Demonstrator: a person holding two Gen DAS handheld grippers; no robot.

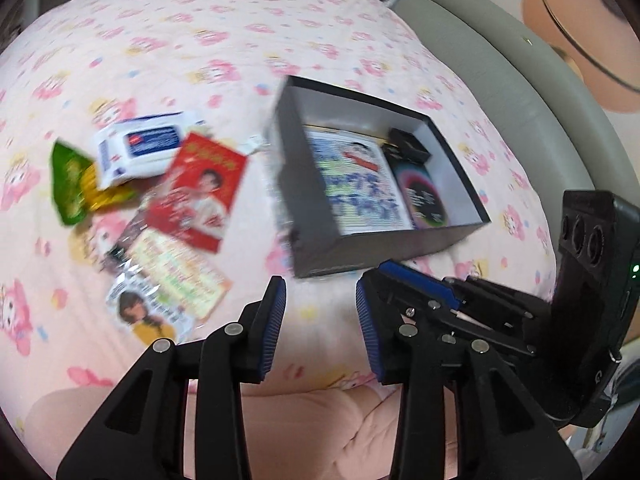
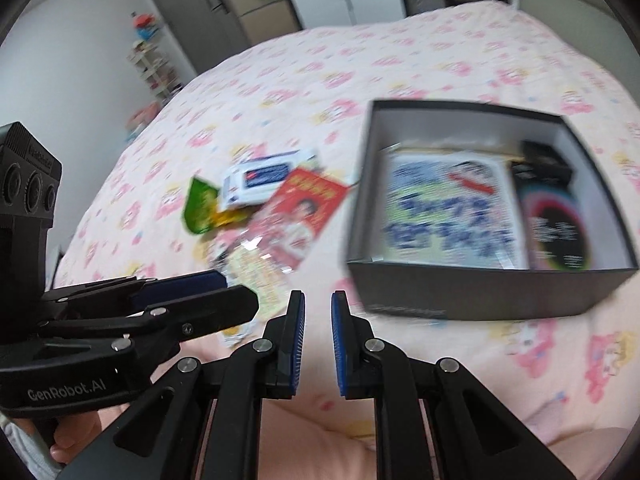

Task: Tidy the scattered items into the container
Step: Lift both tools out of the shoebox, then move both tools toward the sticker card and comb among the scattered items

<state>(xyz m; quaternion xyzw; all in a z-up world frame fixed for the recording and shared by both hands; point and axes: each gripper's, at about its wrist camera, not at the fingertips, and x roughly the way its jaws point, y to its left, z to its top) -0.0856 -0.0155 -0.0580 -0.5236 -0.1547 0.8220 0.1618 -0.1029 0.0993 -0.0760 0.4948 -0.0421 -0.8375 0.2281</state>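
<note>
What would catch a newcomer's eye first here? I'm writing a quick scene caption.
The pink cartoon-print bedspread fills both views. On it sits an open dark box already holding a colourful booklet and black packets. Beside the box lies a loose heap of packets, a red one on top and a green one at its edge.

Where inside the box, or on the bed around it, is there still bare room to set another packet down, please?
Inside the box, only a bare white strip remains along the right wall, beside the black packet. The bedspread behind and in front of the box lies bare. Left of it, the packet pile crowds the bed.
</note>
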